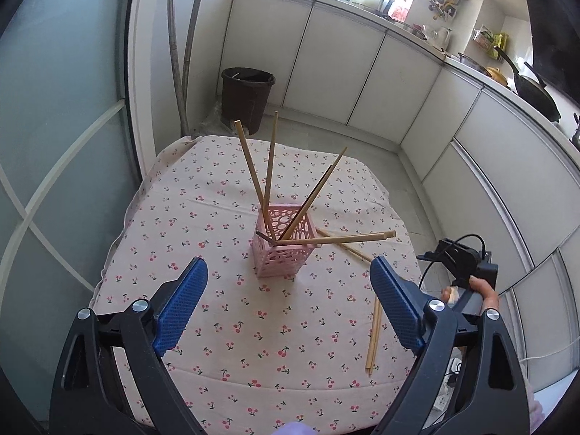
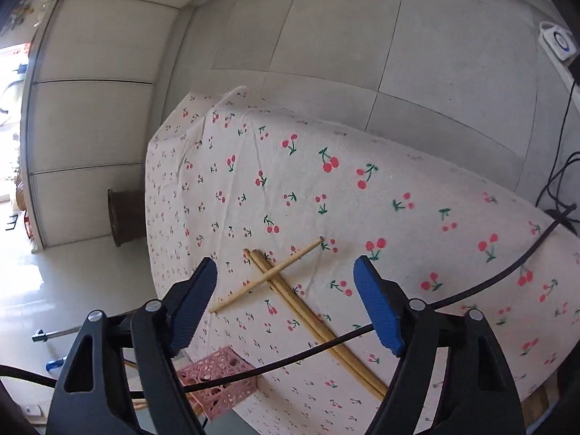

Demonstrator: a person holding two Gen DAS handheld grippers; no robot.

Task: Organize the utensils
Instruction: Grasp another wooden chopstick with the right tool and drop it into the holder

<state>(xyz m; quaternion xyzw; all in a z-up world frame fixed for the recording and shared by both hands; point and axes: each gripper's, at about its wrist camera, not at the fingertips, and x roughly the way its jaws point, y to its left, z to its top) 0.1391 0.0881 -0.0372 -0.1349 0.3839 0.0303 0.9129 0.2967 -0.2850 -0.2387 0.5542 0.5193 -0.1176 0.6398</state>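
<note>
Wooden chopsticks: several stand in your pink perforated holder; three remain loose. Both claws gape, empty.

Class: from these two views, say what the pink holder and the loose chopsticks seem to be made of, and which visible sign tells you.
Pink holder: likely moulded plastic, matt, with walls pierced by round holes.
Loose chopsticks: likely bamboo or wood, pale tan, unpainted, dull finish.
</note>
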